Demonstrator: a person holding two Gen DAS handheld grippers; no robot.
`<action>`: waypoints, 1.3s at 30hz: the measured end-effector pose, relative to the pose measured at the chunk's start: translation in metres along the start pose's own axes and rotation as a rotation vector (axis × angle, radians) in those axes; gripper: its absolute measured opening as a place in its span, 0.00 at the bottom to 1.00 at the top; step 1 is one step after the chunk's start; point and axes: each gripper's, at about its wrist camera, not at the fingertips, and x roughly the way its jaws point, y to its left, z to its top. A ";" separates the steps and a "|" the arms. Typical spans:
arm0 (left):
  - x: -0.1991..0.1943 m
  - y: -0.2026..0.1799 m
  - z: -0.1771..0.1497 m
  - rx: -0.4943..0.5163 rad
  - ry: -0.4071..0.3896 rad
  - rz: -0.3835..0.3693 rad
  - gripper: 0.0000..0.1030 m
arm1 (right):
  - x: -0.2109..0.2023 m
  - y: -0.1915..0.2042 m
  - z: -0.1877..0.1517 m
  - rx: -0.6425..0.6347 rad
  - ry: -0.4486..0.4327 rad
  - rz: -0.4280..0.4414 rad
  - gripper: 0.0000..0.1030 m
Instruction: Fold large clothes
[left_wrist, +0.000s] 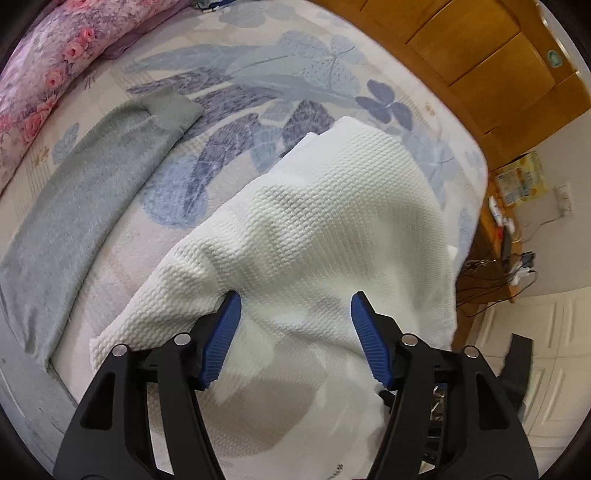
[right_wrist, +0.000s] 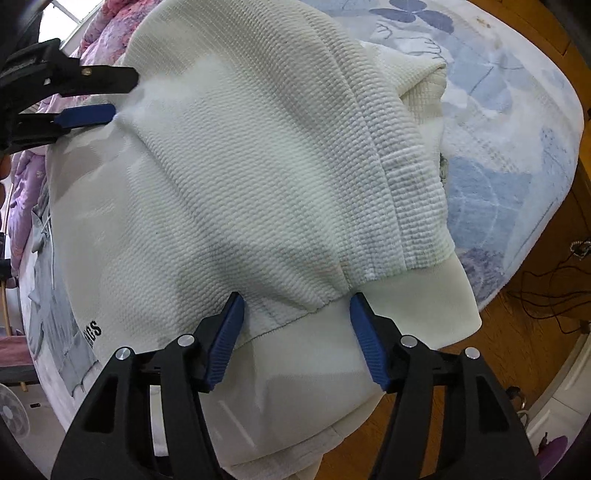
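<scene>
A white waffle-knit sweatshirt (left_wrist: 314, 229) lies partly folded on the bed, its ribbed hem (right_wrist: 406, 314) and a printed smooth panel (right_wrist: 110, 229) showing in the right wrist view. My left gripper (left_wrist: 295, 306) is open, its blue fingers (left_wrist: 225, 332) resting on the white fabric. My right gripper (right_wrist: 297, 306) is open over the seam above the hem. The left gripper also shows at the upper left of the right wrist view (right_wrist: 92, 92), at the sweatshirt's far edge.
A grey-green fleece garment (left_wrist: 85, 206) lies on the bed's left side. The blue floral bedsheet (left_wrist: 280, 74) covers the bed. A pink floral quilt (left_wrist: 48, 70) lies at the far left. Wooden headboard (left_wrist: 480, 55), a side table with cables (left_wrist: 517, 236) and wooden floor (right_wrist: 535, 288) lie at the right.
</scene>
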 end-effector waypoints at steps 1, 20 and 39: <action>-0.005 0.001 -0.002 -0.004 -0.008 -0.017 0.62 | -0.002 0.003 0.001 0.009 0.008 -0.009 0.56; -0.163 0.087 -0.153 -0.191 -0.205 0.201 0.94 | -0.090 0.154 -0.001 -0.150 -0.093 -0.065 0.73; -0.395 0.105 -0.360 -0.229 -0.404 0.271 0.95 | -0.242 0.353 -0.170 -0.336 -0.341 -0.194 0.85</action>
